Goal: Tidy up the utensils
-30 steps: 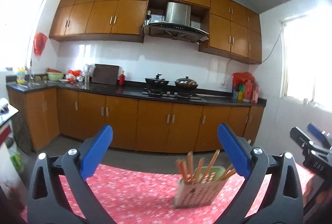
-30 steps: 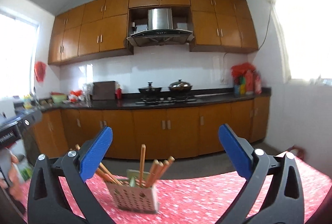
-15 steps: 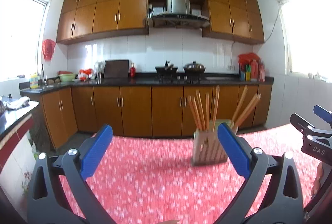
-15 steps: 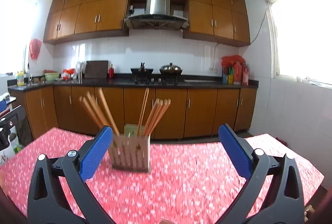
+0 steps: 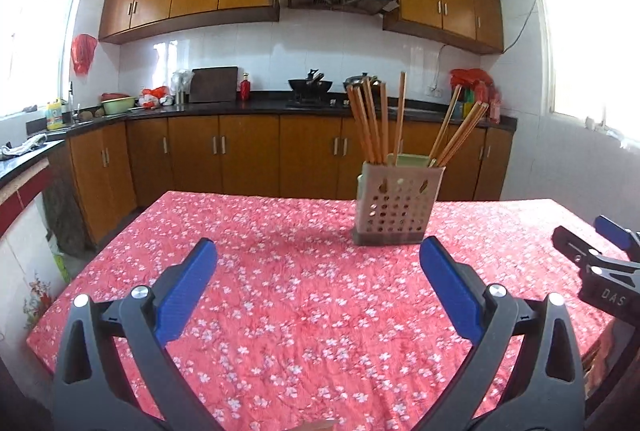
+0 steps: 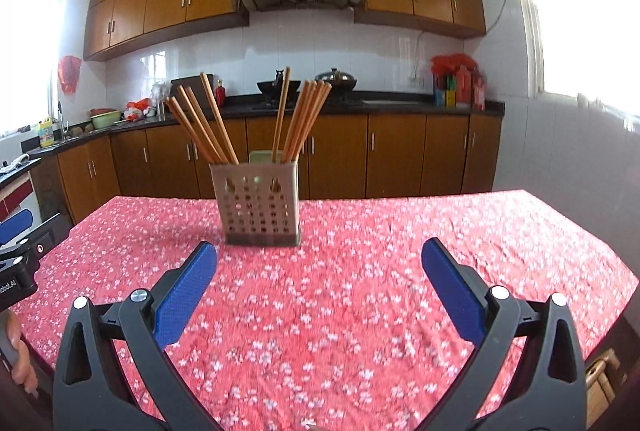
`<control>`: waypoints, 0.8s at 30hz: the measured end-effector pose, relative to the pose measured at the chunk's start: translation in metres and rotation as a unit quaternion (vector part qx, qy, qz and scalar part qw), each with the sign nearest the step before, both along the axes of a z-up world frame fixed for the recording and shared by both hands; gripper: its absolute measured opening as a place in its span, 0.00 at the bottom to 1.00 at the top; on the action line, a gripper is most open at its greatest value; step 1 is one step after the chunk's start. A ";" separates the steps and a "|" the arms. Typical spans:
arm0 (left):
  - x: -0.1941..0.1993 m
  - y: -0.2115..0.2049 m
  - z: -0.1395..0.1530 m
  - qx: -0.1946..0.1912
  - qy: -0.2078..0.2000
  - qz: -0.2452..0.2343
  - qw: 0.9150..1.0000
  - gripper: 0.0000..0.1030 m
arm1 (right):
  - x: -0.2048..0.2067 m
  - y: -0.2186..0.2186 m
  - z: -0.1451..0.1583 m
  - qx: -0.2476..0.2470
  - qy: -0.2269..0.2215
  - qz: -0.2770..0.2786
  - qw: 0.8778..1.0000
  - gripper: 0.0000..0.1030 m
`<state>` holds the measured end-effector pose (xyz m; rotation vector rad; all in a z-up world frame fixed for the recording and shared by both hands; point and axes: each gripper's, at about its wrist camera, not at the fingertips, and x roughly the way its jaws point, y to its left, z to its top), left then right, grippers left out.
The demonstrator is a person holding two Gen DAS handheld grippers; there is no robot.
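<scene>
A beige perforated utensil holder (image 5: 396, 205) stands upright on the table with the red floral cloth (image 5: 280, 295), holding several wooden chopsticks (image 5: 376, 119) that fan out. It also shows in the right wrist view (image 6: 260, 207), with its chopsticks (image 6: 304, 115). My left gripper (image 5: 318, 275) is open and empty, above the cloth, short of the holder and to its left. My right gripper (image 6: 319, 275) is open and empty, short of the holder and to its right. The right gripper shows at the right edge of the left wrist view (image 5: 600, 263).
Beyond the table's far edge (image 6: 360, 197) is a floor gap, then brown base cabinets (image 5: 248, 151) under a dark counter with pots on a stove (image 5: 310, 85). The left gripper's body shows at the left edge of the right wrist view (image 6: 20, 255).
Both views have tilted down: the table cloth now fills the lower half and the utensil holder stands higher in frame. Both grippers stay open.
</scene>
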<state>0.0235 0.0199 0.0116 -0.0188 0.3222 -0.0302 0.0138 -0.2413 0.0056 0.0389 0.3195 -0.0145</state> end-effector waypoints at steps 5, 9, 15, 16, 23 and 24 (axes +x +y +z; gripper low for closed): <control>0.000 -0.006 -0.005 0.020 0.002 0.010 1.000 0.96 | -0.005 0.001 -0.007 0.000 0.006 0.001 1.000 0.98; -0.001 -0.009 -0.009 0.025 0.005 0.012 1.000 0.96 | -0.006 0.004 -0.010 -0.006 0.009 0.002 1.000 0.98; 0.000 -0.010 -0.012 0.026 0.010 0.013 1.000 0.96 | -0.007 0.005 -0.014 -0.003 0.015 0.004 1.000 0.98; -0.001 -0.009 -0.013 0.026 0.011 0.013 1.000 0.96 | -0.007 0.005 -0.014 -0.002 0.015 0.004 1.000 0.98; 0.000 -0.011 -0.015 0.021 0.016 0.009 1.000 0.96 | -0.005 0.006 -0.015 0.003 0.017 0.005 1.000 0.98; 0.000 -0.011 -0.015 0.021 0.016 0.009 1.000 0.96 | -0.005 0.005 -0.015 0.004 0.018 0.005 1.000 0.98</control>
